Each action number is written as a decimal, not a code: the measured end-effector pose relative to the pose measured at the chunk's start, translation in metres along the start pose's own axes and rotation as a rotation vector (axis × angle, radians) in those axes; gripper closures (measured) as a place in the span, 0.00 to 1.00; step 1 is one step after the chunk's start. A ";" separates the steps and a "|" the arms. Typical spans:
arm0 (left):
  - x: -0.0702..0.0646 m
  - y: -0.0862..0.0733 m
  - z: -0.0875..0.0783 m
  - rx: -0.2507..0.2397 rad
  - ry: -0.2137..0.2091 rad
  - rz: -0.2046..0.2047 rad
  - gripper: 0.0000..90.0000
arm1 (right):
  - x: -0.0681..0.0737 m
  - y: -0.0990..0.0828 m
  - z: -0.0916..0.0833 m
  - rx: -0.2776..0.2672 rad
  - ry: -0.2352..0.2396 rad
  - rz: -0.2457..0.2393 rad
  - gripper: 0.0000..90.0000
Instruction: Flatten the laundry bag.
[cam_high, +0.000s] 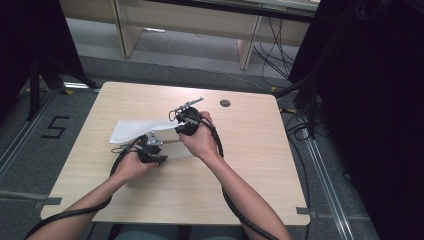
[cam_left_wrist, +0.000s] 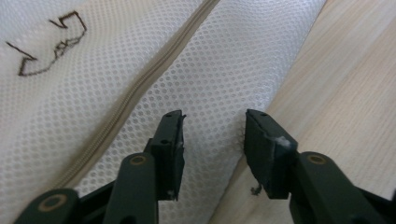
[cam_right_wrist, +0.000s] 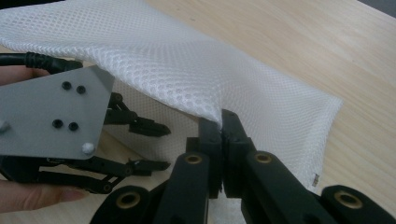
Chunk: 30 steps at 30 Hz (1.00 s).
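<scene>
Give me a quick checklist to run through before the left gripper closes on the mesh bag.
1. Right gripper pinching the white mesh bag: ok, jaws shut on its upper layer.
2. Upper layer lifted: ok, it rises off the lower layer.
3. Left gripper open: ok, jaws stand apart.
4. Mesh between the left jaws: ok, the bag's edge lies there, pads not pressing.
5. Zipper state: cannot tell.
6. Bag well inside the table edges: ok.

Mesh bag (cam_left_wrist: 116, 93) cut off by left gripper view's top and left edges; embroidered mark (cam_left_wrist: 49, 44) unreadable.
</scene>
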<state>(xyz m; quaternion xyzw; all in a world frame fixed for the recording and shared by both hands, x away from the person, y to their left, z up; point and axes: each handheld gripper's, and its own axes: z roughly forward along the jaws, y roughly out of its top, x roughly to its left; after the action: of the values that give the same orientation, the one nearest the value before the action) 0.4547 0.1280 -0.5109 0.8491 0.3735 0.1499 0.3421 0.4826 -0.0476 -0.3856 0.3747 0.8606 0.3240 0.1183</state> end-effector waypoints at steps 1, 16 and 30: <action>0.000 0.000 0.000 0.000 0.000 0.000 0.66 | 0.000 0.000 0.000 -0.001 0.000 0.001 1.00; 0.001 -0.001 -0.004 0.021 -0.012 0.030 0.96 | 0.000 0.000 -0.001 0.000 0.005 0.006 1.00; -0.034 0.001 -0.014 0.103 -0.069 0.268 0.99 | -0.006 0.003 -0.008 -0.011 -0.023 0.018 1.00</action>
<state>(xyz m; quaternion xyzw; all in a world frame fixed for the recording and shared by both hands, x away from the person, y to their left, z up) 0.4254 0.1088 -0.5003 0.9124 0.2521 0.1455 0.2878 0.4850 -0.0547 -0.3776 0.3854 0.8539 0.3257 0.1272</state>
